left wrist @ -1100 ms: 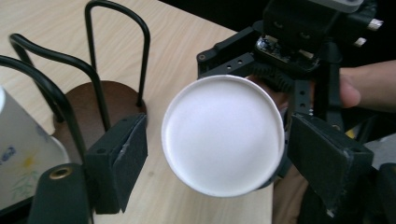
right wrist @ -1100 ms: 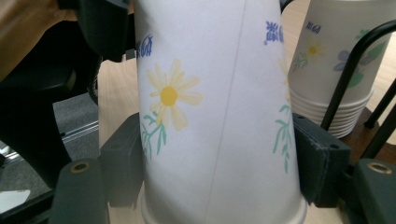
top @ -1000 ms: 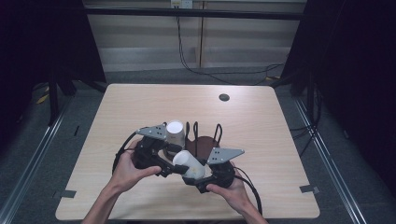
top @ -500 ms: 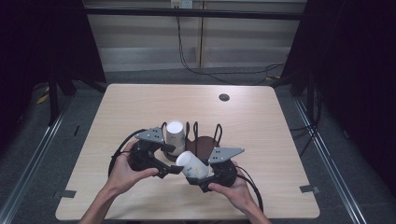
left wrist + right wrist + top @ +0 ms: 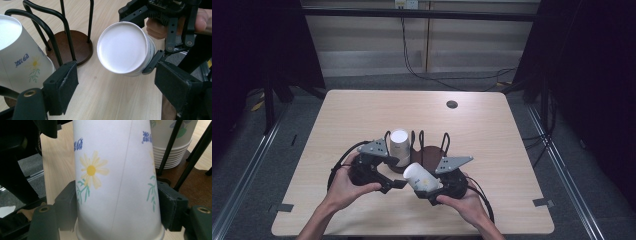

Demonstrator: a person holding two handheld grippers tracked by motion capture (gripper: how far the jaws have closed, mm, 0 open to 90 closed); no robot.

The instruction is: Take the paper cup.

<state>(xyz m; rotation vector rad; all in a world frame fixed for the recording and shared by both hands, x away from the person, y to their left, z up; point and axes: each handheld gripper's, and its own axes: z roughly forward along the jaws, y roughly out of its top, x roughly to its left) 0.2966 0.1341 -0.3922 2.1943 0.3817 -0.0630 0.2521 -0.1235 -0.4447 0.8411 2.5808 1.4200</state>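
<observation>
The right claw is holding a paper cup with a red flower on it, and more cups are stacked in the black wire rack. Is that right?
Not quite: the flower is yellow, not red. The right gripper view shows the paper cup pinched in the right claw, with a yellow daisy and green leaves on it. The rest is right: more cups are stacked in the black wire rack.
</observation>
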